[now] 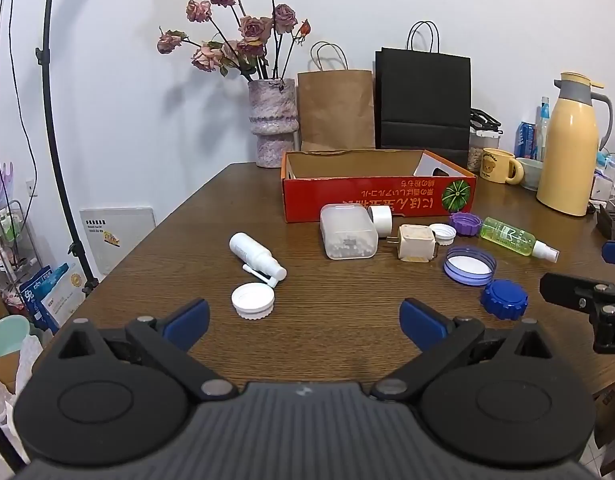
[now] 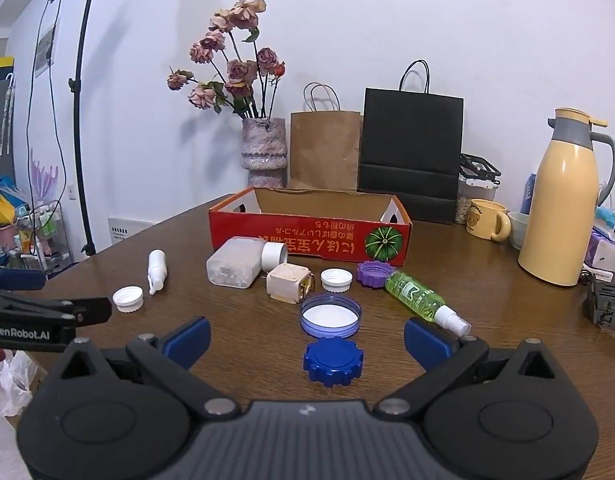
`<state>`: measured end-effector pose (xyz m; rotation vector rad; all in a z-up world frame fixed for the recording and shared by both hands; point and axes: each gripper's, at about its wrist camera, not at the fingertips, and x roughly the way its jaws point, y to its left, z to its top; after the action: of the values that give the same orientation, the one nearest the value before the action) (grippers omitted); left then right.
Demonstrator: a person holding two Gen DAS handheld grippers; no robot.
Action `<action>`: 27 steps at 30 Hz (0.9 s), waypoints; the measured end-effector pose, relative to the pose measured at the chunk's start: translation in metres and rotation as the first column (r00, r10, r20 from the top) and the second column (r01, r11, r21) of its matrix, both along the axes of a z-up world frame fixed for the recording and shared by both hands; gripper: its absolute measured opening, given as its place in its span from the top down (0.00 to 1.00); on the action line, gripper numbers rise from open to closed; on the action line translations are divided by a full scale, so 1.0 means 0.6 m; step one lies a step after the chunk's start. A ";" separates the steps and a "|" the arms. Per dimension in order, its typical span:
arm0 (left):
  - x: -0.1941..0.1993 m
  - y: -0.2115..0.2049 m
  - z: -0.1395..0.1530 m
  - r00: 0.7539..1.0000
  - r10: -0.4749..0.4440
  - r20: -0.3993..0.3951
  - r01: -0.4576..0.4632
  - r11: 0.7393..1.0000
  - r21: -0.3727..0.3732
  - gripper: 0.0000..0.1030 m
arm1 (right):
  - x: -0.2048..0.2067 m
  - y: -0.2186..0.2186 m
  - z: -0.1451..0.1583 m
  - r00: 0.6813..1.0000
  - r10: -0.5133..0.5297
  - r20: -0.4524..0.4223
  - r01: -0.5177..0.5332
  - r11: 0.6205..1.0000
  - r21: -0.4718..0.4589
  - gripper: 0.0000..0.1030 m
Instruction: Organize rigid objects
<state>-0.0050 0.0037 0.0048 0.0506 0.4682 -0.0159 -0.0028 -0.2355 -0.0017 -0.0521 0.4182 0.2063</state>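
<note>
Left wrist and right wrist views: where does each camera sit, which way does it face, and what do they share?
Left wrist: sits behind the open left gripper, facing across the brown wooden table toward the red cardboard box; the right gripper intrudes at the right edge.
Right wrist: sits behind the open right gripper, facing the same way, nearest the dark blue ribbed cap; the left gripper shows at the left edge.
Shared: table, box, dark blue cap, and the green spray bottle.

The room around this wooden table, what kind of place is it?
Probably a lived-in home room. A vase of dried pink roses, a tall yellow thermos jug and a yellow bear mug stand on the brown wooden table, though a black light stand suggests recording.
</note>
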 end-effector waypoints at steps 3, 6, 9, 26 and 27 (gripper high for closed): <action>0.002 -0.005 -0.002 1.000 0.000 0.002 0.000 1.000 0.004 0.00 | -0.001 0.001 0.000 1.000 0.001 0.001 -0.001 1.000 0.000 0.00; 0.000 -0.005 -0.001 1.000 0.002 0.005 -0.002 1.000 0.002 0.00 | -0.001 0.001 0.000 1.000 0.001 0.002 -0.001 1.000 0.000 0.00; 0.000 -0.005 -0.002 1.000 0.002 0.005 -0.002 1.000 0.001 0.00 | -0.001 0.000 -0.004 1.000 0.001 0.003 -0.001 1.000 0.000 0.00; -0.001 -0.006 -0.001 1.000 -0.002 0.008 0.002 1.000 0.002 0.00 | -0.005 0.002 0.009 1.000 0.002 0.012 -0.002 1.000 0.001 0.00; -0.001 -0.006 -0.001 1.000 -0.002 0.008 0.002 1.000 0.001 0.00 | -0.005 0.003 0.008 1.000 0.002 0.012 -0.002 1.000 0.001 0.00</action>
<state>-0.0055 -0.0001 0.0040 0.0524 0.4599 -0.0170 -0.0061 -0.2340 0.0033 -0.0528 0.4060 0.2077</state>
